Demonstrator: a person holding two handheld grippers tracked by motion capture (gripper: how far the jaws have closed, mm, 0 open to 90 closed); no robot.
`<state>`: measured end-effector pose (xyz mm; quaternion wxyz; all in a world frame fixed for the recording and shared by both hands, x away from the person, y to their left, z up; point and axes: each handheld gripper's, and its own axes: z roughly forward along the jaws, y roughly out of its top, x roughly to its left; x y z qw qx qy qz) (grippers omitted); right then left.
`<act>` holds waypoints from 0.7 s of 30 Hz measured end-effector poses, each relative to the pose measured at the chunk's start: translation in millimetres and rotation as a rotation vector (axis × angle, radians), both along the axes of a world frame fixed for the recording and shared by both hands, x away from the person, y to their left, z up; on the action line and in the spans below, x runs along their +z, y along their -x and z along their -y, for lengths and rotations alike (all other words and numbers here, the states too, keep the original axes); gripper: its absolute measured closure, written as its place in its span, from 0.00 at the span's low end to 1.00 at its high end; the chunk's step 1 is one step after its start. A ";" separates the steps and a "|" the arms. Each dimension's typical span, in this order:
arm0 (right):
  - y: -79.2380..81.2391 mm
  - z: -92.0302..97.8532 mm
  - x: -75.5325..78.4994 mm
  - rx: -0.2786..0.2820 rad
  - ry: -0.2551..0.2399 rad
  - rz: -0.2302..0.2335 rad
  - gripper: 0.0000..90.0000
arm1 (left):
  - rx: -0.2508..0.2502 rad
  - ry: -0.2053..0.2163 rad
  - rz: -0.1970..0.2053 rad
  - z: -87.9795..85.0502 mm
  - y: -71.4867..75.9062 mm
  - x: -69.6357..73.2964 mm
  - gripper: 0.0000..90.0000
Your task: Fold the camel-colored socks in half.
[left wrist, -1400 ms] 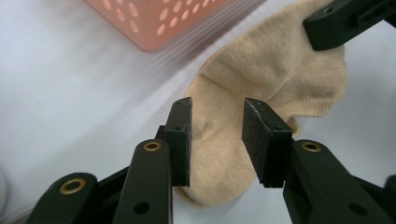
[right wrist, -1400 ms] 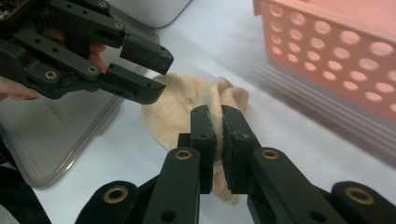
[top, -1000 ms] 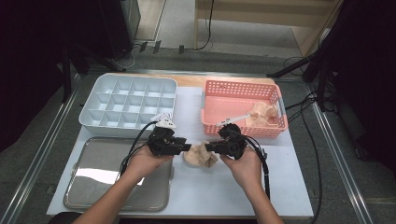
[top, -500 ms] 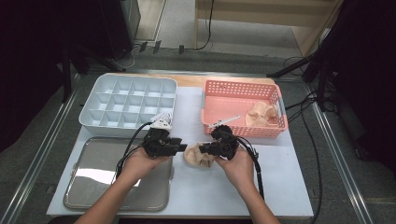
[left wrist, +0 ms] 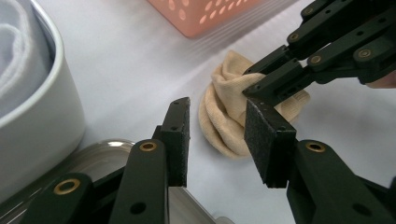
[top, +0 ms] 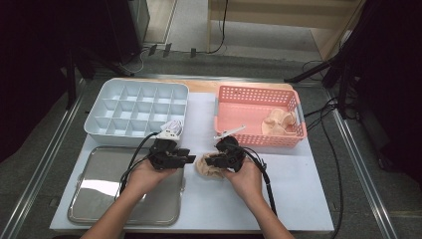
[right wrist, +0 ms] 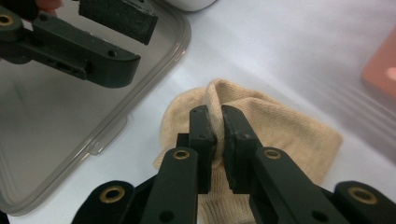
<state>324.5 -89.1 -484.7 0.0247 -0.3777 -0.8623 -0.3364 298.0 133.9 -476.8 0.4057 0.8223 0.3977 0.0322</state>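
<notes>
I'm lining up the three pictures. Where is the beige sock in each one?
High view: beige sock at lower centre, on the white table, between the two grippers.
Left gripper view: centre, beyond the jaws.
Right gripper view: centre, pinched in the jaws.
Shared landmark: pink basket.

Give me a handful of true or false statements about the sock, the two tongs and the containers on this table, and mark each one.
1. The right tongs pinch a fold of the beige sock. True.
2. The left tongs grip the sock too. False: they stand open, short of it.
3. The sock lies on the metal tray. False: it lies on the white table beside the tray.
4. The pink basket holds more beige fabric. True.
5. The compartment tray is full of socks. False: its compartments look empty.
</notes>
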 end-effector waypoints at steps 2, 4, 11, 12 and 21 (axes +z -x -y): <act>-0.4 -2.1 -2.2 0.005 0.000 0.000 0.92 | 0.000 -0.004 0.000 -0.1 0.3 -0.7 0.69; -0.7 -2.9 -2.7 0.009 -0.003 -0.001 0.90 | 0.001 -0.001 -0.004 -0.6 0.3 -1.4 0.69; 1.5 0.2 5.3 0.019 -0.041 0.031 0.78 | 0.010 0.001 -0.007 -2.5 -1.0 -2.8 0.69; 2.3 1.1 7.4 0.014 -0.046 0.035 0.77 | 0.010 0.000 -0.008 -2.6 -1.1 -2.9 0.69; 7.2 12.4 23.1 0.001 -0.083 0.066 0.75 | 0.008 -0.006 -0.016 -0.6 -1.7 -5.5 0.69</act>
